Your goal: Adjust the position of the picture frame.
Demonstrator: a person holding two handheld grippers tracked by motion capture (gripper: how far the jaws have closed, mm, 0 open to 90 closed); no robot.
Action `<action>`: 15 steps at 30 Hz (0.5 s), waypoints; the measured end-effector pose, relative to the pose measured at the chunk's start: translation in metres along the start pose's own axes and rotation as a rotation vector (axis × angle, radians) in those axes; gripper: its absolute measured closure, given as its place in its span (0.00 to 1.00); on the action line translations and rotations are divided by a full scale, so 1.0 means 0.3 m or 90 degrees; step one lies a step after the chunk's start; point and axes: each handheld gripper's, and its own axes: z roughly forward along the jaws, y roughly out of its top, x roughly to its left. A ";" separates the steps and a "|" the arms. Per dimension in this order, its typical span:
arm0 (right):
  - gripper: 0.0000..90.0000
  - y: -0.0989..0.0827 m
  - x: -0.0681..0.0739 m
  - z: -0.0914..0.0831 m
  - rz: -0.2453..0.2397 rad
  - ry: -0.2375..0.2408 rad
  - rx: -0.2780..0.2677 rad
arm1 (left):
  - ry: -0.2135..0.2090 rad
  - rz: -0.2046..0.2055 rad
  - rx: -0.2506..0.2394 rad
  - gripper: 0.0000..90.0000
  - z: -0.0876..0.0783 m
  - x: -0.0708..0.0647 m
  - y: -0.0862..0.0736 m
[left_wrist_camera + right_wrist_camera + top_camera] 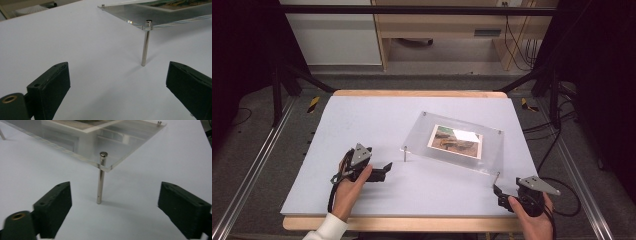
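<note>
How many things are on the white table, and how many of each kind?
Clear frame holding a photo: 1
Tall metal legs under it: 2, one near the left gripper and one near the right gripper
Short pegs at its far corners: 2
Grippers, both open: 2, left and right
Total: 7

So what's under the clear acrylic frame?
Two metal pins, one at the left corner and one at the right, prop the acrylic frame above bare white table. The photo hides whatever lies beneath it.
</note>
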 end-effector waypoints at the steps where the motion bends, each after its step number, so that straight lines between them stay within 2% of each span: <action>1: 0.18 0.000 0.000 0.000 0.000 0.000 0.000 | 0.002 -0.006 0.000 0.05 0.002 0.001 -0.002; 2: 0.19 -0.001 0.001 0.000 0.001 -0.002 0.002 | 0.007 -0.007 0.000 0.05 0.003 0.000 -0.004; 6: 0.23 -0.007 0.005 0.001 -0.024 -0.013 -0.010 | 0.019 0.001 -0.007 0.05 0.004 -0.006 -0.006; 9: 0.27 -0.010 0.016 0.003 -0.036 -0.011 -0.017 | 0.011 -0.005 -0.011 0.05 0.006 -0.014 -0.005; 11: 0.28 -0.012 0.022 0.006 -0.037 -0.008 -0.015 | 0.004 -0.009 -0.008 0.05 0.009 -0.021 -0.004; 13: 0.35 -0.015 0.023 0.011 -0.037 -0.001 -0.023 | -0.003 -0.011 -0.002 0.05 0.012 -0.030 0.000; 15: 0.35 -0.016 0.022 0.014 -0.034 0.003 -0.023 | -0.009 -0.009 -0.001 0.05 0.012 -0.038 0.003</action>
